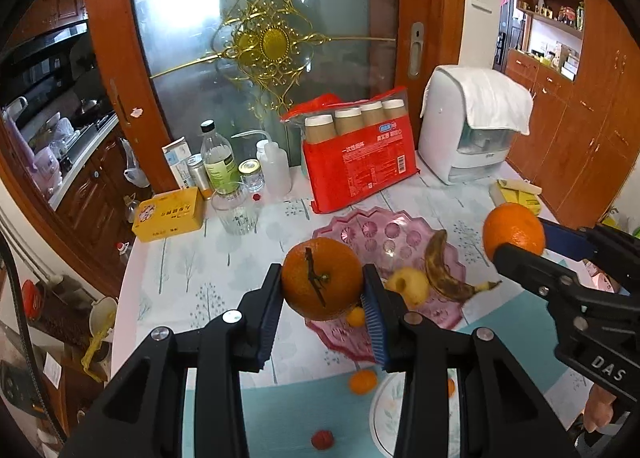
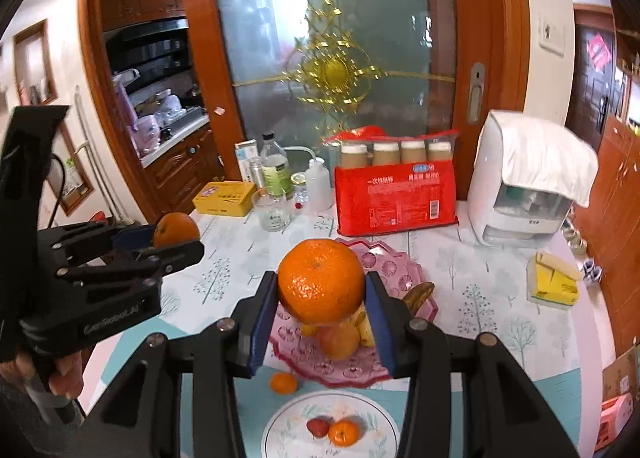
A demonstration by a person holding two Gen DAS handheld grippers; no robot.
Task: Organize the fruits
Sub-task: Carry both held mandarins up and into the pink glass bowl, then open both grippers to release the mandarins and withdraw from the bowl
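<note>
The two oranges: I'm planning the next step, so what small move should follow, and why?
Probably lower both toward the pink glass bowl. The left gripper is shut on one orange, the right gripper on the other orange, both held above the table, and the bowl already holds a banana and other fruit.

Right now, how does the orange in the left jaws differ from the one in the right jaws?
The left orange shows a dark woody stem with a twig lying across its face; the right orange shows only a small pale dimple and no twig. The left orange's skin looks duller and darker, while the right orange's is brighter and glossier. Both are about the same size, each clamped between blue pads and held above the pink glass fruit dish.
</note>
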